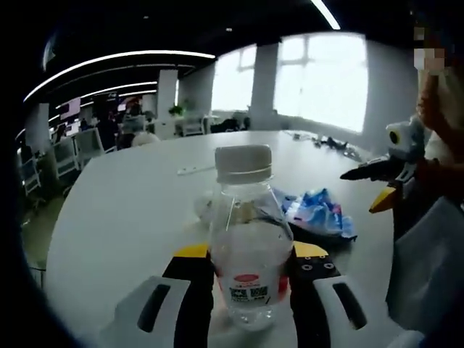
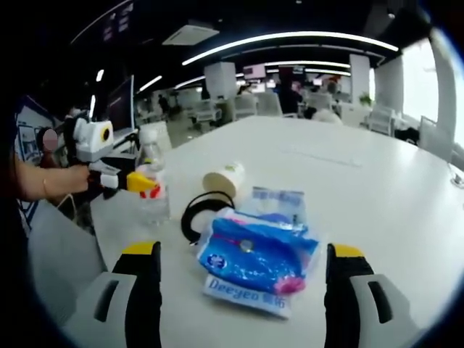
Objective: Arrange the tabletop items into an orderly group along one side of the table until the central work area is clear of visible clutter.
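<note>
The left gripper point(image 1: 250, 279) pinches a clear water bottle point(image 1: 249, 239) upright; the right gripper point(image 2: 243, 279) hangs spread around a blue tissue pack point(image 2: 257, 257).

Blue packet point(image 2: 259, 255), white-capped clear bottle point(image 1: 249, 239)

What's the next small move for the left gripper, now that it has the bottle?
Probably carry the bottle toward one table edge and set it down upright. The left gripper has its jaws closed on it, while the blue wipes pack, black cable and tipped paper cup sit loose mid-table between the right gripper's open jaws.
</note>
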`<state>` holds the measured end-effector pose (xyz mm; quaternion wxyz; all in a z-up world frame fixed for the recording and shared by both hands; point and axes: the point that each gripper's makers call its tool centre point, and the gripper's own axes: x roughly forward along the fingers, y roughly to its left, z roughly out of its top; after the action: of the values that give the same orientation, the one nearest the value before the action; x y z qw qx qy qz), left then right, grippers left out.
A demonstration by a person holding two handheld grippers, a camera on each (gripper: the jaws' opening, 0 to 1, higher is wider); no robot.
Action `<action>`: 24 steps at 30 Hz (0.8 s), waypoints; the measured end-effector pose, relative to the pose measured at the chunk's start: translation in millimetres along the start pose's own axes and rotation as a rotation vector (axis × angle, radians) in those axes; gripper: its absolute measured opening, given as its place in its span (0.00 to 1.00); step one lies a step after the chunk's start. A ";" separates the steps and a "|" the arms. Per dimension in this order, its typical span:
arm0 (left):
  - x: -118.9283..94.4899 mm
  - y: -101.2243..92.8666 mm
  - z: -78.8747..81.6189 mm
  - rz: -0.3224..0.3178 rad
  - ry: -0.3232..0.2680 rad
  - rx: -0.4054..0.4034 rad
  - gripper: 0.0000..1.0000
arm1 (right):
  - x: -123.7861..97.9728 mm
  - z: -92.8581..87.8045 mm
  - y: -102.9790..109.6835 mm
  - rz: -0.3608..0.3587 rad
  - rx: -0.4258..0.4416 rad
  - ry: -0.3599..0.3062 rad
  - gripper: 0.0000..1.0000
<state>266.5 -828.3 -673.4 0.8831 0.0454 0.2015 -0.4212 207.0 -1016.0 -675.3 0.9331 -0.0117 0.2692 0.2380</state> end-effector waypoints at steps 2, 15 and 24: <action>-1.9 -0.1 -0.9 -0.018 -0.002 0.009 0.39 | -0.8 0.4 1.6 0.003 -0.004 0.000 0.92; -9.0 -5.6 -4.6 -0.107 0.003 0.069 0.39 | -6.3 1.5 6.1 0.001 -0.027 0.007 0.92; -13.1 -7.8 -6.9 -0.140 -0.013 0.098 0.39 | -7.7 1.4 10.9 0.002 -0.038 0.012 0.92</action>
<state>251.0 -822.0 -673.8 0.8495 0.0715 0.1774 -0.4917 197.0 -1009.5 -669.1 0.9310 -0.0303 0.2700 0.2438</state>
